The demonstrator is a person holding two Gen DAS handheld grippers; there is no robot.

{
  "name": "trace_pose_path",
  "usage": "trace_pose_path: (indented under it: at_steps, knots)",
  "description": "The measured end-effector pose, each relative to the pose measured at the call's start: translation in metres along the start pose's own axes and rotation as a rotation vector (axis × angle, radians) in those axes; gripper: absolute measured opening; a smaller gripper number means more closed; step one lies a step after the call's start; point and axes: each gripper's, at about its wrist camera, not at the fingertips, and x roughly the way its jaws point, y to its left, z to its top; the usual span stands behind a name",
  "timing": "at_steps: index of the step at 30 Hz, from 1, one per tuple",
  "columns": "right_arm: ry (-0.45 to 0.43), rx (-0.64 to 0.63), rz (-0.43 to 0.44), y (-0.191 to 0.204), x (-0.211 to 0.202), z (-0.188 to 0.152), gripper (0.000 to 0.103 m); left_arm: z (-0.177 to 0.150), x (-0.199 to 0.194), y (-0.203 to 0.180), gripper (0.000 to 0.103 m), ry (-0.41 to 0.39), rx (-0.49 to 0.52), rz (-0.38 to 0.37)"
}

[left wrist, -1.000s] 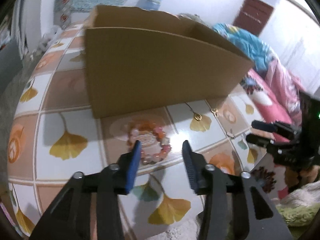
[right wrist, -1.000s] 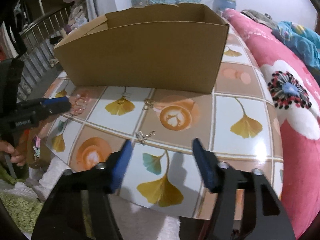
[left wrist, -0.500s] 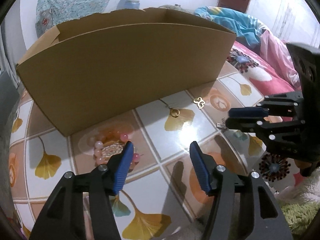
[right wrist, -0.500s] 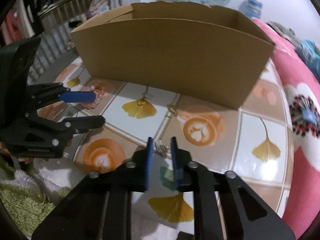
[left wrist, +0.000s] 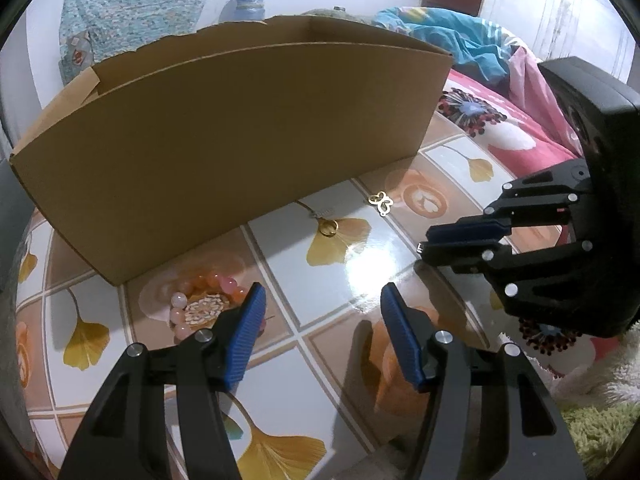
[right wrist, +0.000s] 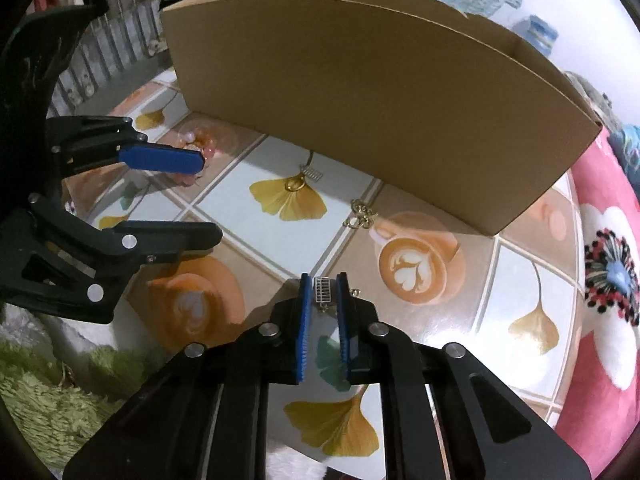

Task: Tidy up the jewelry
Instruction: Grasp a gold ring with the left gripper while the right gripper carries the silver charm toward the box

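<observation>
Right gripper (right wrist: 323,294), spread a second ago, now closing on small silver earring (right wrist: 323,289) above table (left wrist: 368,264). Left gripper (left wrist: 320,320) apart, empty, beside bead bracelet (left wrist: 200,300). Gold ring (left wrist: 329,227), butterfly charm (left wrist: 381,202) before cardboard box (left wrist: 240,140); inside hidden.

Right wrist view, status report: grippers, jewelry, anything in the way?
Right gripper closing on silver charm. Left gripper open, empty, beside bead bracelet. Ring, gold clasp loose before cardboard box. No obstruction.
</observation>
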Motion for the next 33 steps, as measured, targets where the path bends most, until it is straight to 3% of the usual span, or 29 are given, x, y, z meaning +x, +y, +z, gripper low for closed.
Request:
trace_pose_path:
  at_steps: [6, 13, 22, 28, 33]
  knots:
    - [0.014, 0.048, 0.049, -0.008, 0.004, 0.006, 0.0, -0.002, -0.001, -0.001, 0.058, -0.002, 0.0, -0.004]
    - [-0.064, 0.264, 0.185, -0.044, -0.016, 0.01, 0.0, -0.002, -0.002, 0.001, 0.058, -0.007, -0.007, -0.003]
    - [-0.198, 0.504, 0.449, -0.077, -0.036, 0.005, 0.0, 0.0, -0.003, 0.002, 0.058, -0.015, -0.008, -0.005]
    - [-0.218, 0.528, 0.457, -0.076, -0.034, 0.005, 0.0, 0.009, 0.0, 0.003, 0.058, -0.033, -0.024, -0.002]
    - [-0.211, 0.528, 0.455, -0.074, -0.031, -0.002, 0.0, 0.022, 0.008, -0.001, 0.046, -0.035, -0.004, -0.011]
